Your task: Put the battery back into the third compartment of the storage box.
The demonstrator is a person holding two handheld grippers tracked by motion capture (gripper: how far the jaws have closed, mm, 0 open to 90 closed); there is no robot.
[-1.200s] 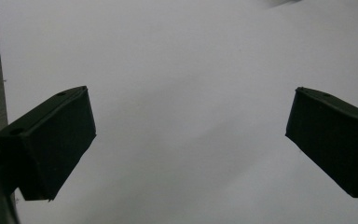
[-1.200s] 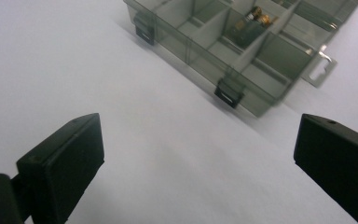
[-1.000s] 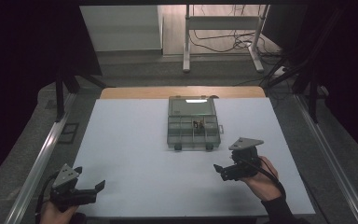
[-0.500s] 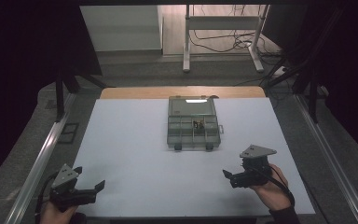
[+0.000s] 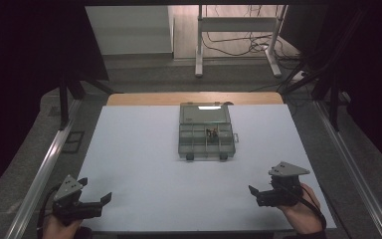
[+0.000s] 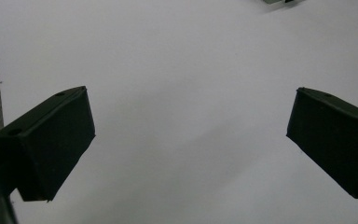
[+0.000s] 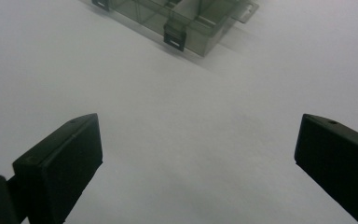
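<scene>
A clear grey compartment box lies open at the middle far part of the white table, its lid raised behind it and a small dark item in one of its cells. The box's near corner with a latch shows at the top of the right gripper view. My left gripper rests near the front left corner, jaws wide apart over bare table. My right gripper sits near the front right, held by a hand, jaws also wide apart with nothing between them.
The white table top has a wooden strip along its far edge. Metal rails run down both sides. A white stand and cables lie on the floor beyond the table.
My right gripper has drawn back toward the front right edge of the table, away from the box. The left gripper has barely moved.
</scene>
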